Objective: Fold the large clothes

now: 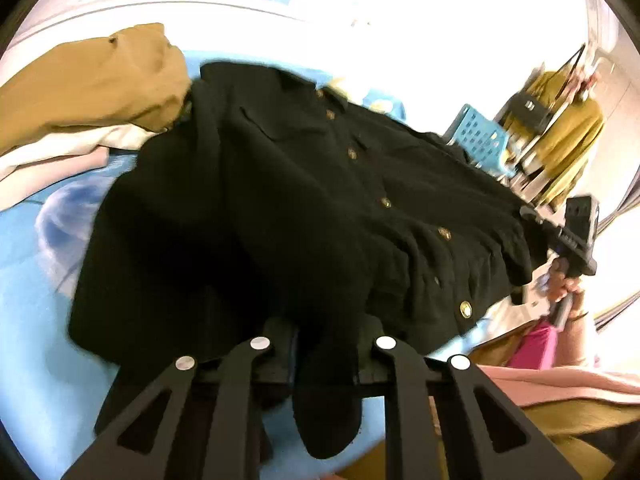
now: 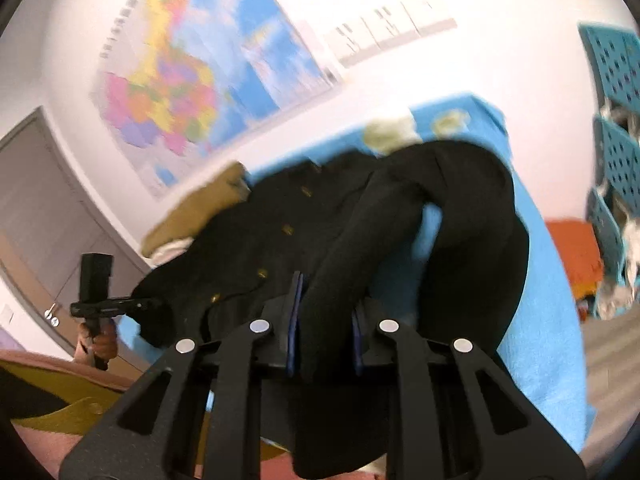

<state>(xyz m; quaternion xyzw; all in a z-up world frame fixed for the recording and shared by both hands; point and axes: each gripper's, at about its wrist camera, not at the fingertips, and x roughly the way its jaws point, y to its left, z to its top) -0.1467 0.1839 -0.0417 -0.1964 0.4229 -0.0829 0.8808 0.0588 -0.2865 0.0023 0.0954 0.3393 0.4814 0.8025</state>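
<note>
Shirt [image 1: 280, 200]: black, buttoned, spread on the blue bed [image 1: 36, 320], hem lifted.
Left tool [image 1: 324, 344]: clenched on hem fabric.
Right tool [image 2: 326, 320]: clenched on a bunched fold.
Handling: likely soft, limp, light; sags between grips.
Hold: best at hem corners or shoulders.

The black button-front shirt [image 1: 304, 200] of thick cloth has small gold round buttons [image 1: 465, 309] in one row. It lies on a light blue bed cover [image 1: 36, 320] with pale printed figures. At ten o'clock in the left wrist view lie a mustard-brown garment [image 1: 92, 84] and a cream cloth [image 1: 60, 152] under it. Both black tongs [image 2: 325, 328] have silver round rivets [image 2: 259, 325]. At two o'clock stands a turquoise plastic basket with holes [image 1: 480, 136]. The many-coloured wall map [image 2: 192, 80] shows pink, yellow, orange and blue fields.
</note>
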